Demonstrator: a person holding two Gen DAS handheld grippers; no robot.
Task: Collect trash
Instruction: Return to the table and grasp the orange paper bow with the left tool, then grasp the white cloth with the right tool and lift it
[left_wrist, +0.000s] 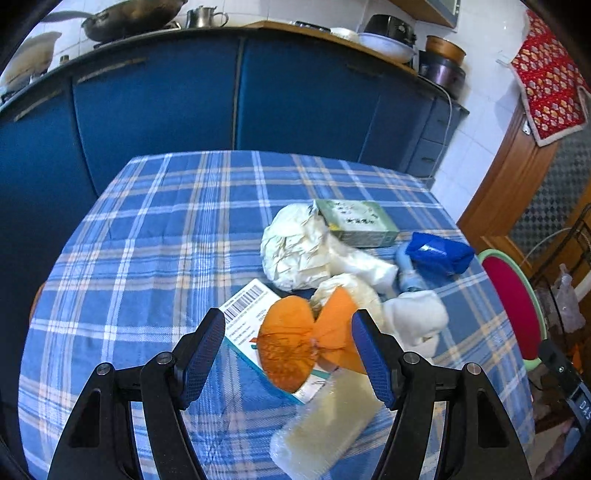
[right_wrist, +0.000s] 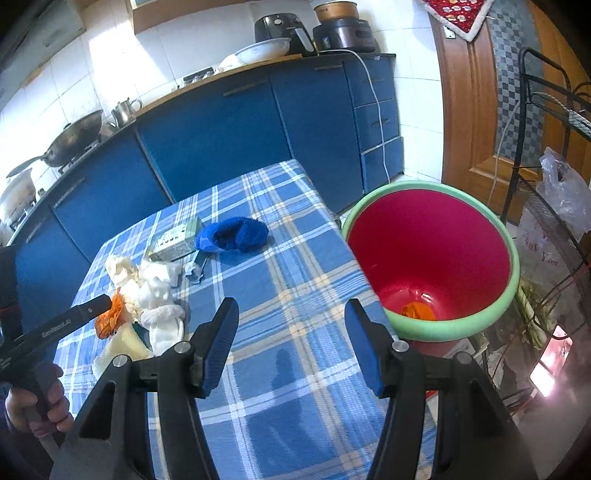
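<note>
A heap of trash lies on the blue plaid tablecloth (left_wrist: 147, 258): an orange wrapper (left_wrist: 295, 339), a white barcoded box (left_wrist: 247, 310), crumpled white paper (left_wrist: 295, 247), a green box (left_wrist: 358, 221), a blue bundle (left_wrist: 439, 251), white tissue (left_wrist: 417, 317) and a bubble-wrap roll (left_wrist: 325, 424). My left gripper (left_wrist: 288, 354) is open around the orange wrapper, and the left pad stands clear of it. My right gripper (right_wrist: 291, 339) hangs open over bare cloth with nothing between its fingers. The red bin with a green rim (right_wrist: 458, 328) stands off the table's right edge, an orange scrap (right_wrist: 417, 310) at its bottom.
Blue kitchen cabinets (right_wrist: 221, 140) run behind the table, with a wok (right_wrist: 74, 140) and appliances on the counter. A black wire rack (right_wrist: 554, 206) with a plastic bag stands right of the bin. A person's hand (right_wrist: 37, 406) grips the left tool's handle.
</note>
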